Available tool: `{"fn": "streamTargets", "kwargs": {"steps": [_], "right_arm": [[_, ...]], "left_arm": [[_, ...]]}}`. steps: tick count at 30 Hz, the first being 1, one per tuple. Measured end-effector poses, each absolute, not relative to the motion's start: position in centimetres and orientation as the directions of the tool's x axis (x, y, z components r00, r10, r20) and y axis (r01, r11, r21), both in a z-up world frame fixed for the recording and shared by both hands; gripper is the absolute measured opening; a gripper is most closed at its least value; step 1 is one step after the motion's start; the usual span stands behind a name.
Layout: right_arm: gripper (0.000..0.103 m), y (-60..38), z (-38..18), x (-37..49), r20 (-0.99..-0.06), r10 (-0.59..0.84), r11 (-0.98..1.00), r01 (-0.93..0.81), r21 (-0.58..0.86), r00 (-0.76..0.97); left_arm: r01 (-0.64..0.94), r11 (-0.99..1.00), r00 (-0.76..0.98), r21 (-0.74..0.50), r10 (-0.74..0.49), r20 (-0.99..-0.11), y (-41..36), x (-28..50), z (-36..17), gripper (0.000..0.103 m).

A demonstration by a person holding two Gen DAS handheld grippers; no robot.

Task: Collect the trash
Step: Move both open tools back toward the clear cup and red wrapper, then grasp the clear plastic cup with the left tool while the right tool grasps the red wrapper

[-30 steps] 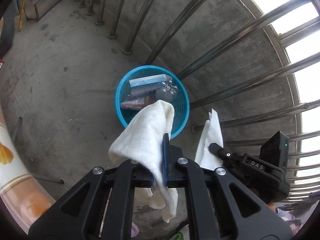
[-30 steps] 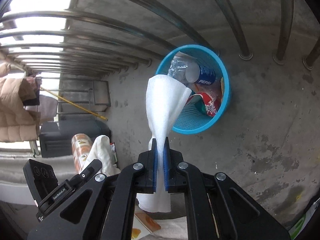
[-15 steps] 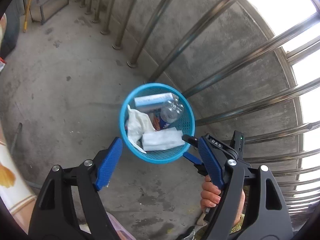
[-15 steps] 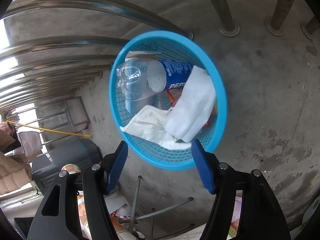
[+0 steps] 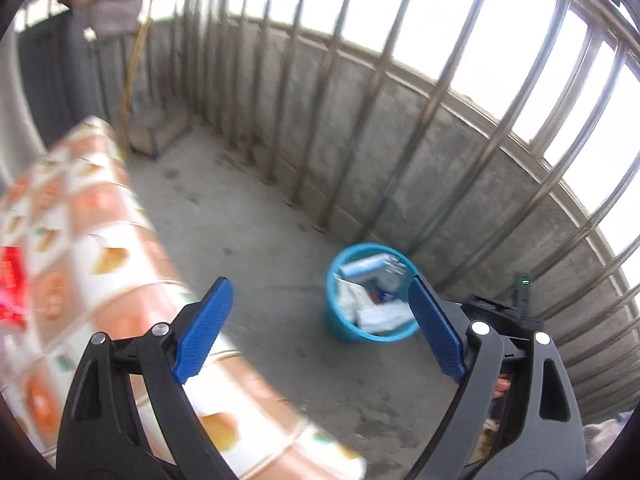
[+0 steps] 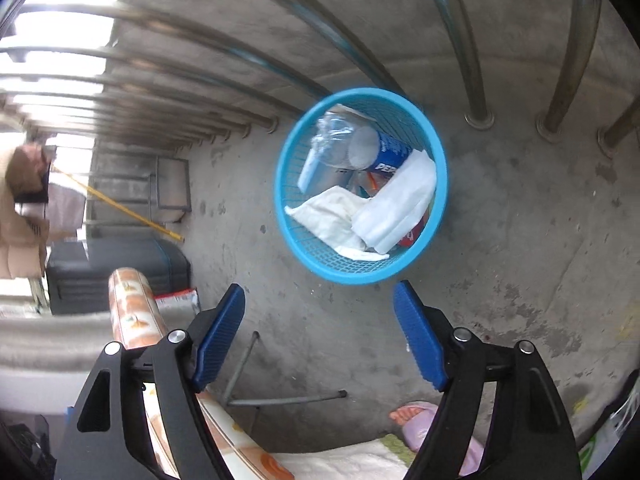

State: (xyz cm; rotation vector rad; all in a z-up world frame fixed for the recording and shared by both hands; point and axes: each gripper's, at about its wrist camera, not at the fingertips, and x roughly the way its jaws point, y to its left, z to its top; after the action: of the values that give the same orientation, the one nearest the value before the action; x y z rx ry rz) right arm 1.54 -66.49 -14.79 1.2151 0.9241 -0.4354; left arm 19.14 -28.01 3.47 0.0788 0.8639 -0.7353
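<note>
A blue mesh basket [image 6: 438,184] [image 5: 332,320] stands on the concrete floor by the railing. Inside lie a cream cloth [image 6: 332,216], a folded white tissue [image 6: 400,204] and a clear Pepsi bottle [image 6: 352,148]. My right gripper [image 6: 320,300] hovers above and short of the basket, its jaws opening, nothing between them. My left gripper [image 5: 320,300] is higher and farther back, jaws also opening and empty; the basket shows blurred past its right finger. A red wrapper [image 5: 12,288] lies on the table at the far left.
A table with an orange-patterned cover [image 5: 100,248] [image 6: 132,308] stands at the left. Steel railing bars [image 5: 360,112] on a low concrete wall run behind the basket. A grey case [image 6: 116,272], thin metal table legs [image 6: 280,400] and a person's slippered foot [image 6: 416,420] are close by.
Both grippers let go of their cloths, which now lie in the basket, and their jaws spread wide. The left gripper has pulled up and back from the basket; the view tilted toward the railing.
</note>
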Motion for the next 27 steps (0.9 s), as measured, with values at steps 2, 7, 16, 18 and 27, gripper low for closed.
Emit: {"fn": "streamTargets", "kwargs": {"steps": [2,7,16,18,27], "right_arm": [[0.076,-64.8,-12.3,2.0,-0.8,0.172,0.399,0.702,0.59,0.575],[0.076,-58.8,-5.0,4.8,-0.81,0.132,0.638,0.576,0.51,0.572],[0.076,-43.8,5.1,10.2,-0.745,0.263,0.877,0.169,0.449,0.613],[0.076,-40.4,5.8,11.7,-0.746,0.315,0.887,0.098,0.451,0.586],[0.076,-27.3,3.3,18.7,-0.759,0.52,0.842,-0.083,0.534,0.393]], "left_arm": [[0.587,0.786,0.485,-0.194,-0.533,-0.693,-24.7,18.1,4.3,0.086],[0.488,0.861,0.605,-0.147,-0.455,-0.654,-16.7,16.6,5.8,0.086],[0.236,0.955,0.766,-0.178,-0.295,-0.57,-3.5,15.4,4.8,0.086],[0.213,0.953,0.767,-0.216,-0.3,-0.567,-1.5,16.0,4.1,0.086],[0.109,0.894,0.735,-0.434,-0.367,-0.57,2.8,20.1,-0.1,0.083]]}}
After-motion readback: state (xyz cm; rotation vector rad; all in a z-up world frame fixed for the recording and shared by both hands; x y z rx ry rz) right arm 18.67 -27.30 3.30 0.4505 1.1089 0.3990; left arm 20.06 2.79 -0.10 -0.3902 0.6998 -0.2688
